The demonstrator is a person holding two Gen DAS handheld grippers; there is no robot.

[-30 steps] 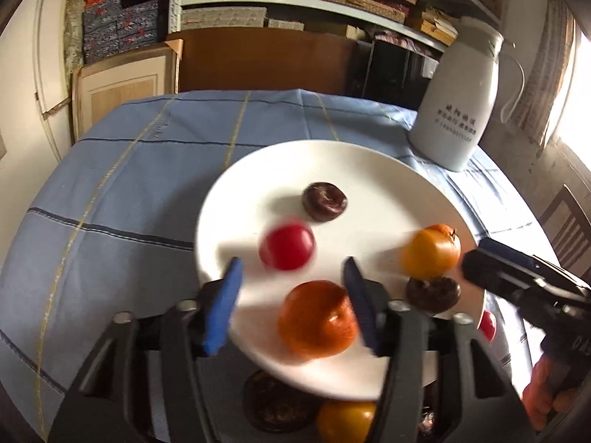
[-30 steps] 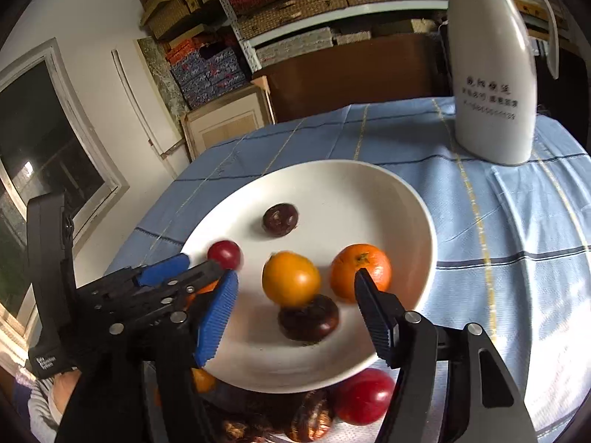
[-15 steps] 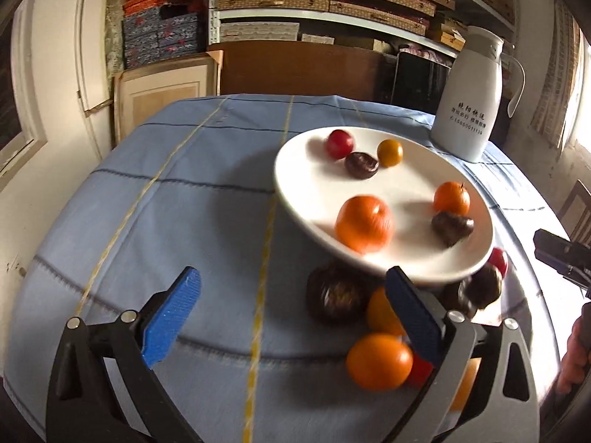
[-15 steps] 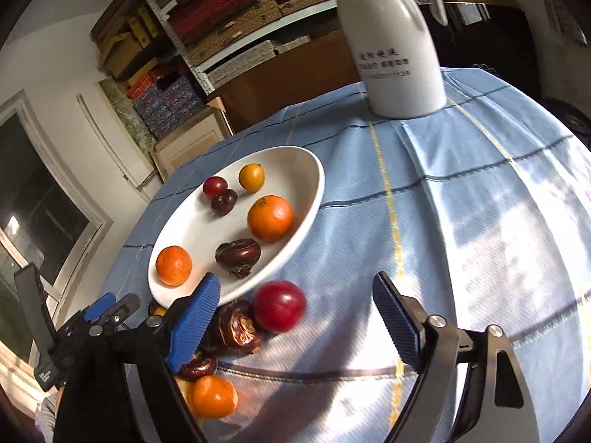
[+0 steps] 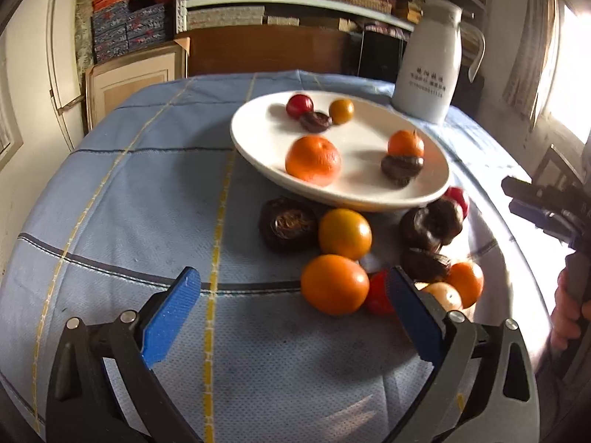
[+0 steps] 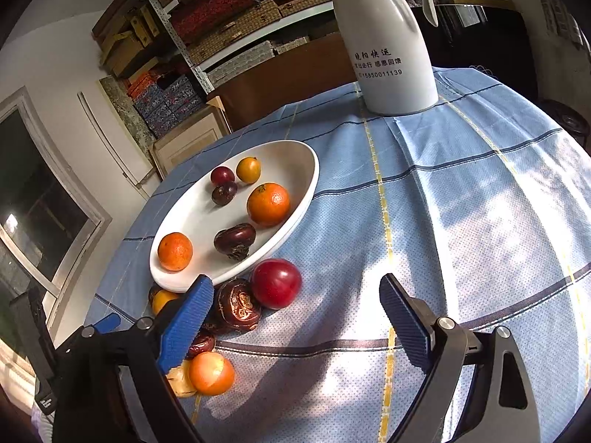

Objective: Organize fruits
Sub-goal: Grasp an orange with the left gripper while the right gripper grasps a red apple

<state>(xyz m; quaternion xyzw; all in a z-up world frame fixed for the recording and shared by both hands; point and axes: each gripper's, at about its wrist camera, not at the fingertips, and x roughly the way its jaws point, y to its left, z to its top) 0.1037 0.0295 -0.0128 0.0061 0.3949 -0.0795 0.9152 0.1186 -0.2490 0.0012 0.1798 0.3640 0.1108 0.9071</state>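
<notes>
Blue checked tablecloth [image 5: 147, 203]: glossy orange, red, dark-brown fruits [image 5: 334, 283] beside white plate [image 5: 258, 147].

Each camera sits behind its own hand-held gripper, angled down over the table [image 5: 122, 199]. Both views share the plate [image 5: 258, 140] ahead, the fruit nearer, and the jug [image 6: 391, 55] beyond.

Fruit [image 5: 334, 283] by plate [image 5: 255, 147].

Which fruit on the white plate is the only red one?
The small red fruit at the plate's far side, touching a dark fruit. The others on the plate are orange, yellow or dark brown.
</notes>
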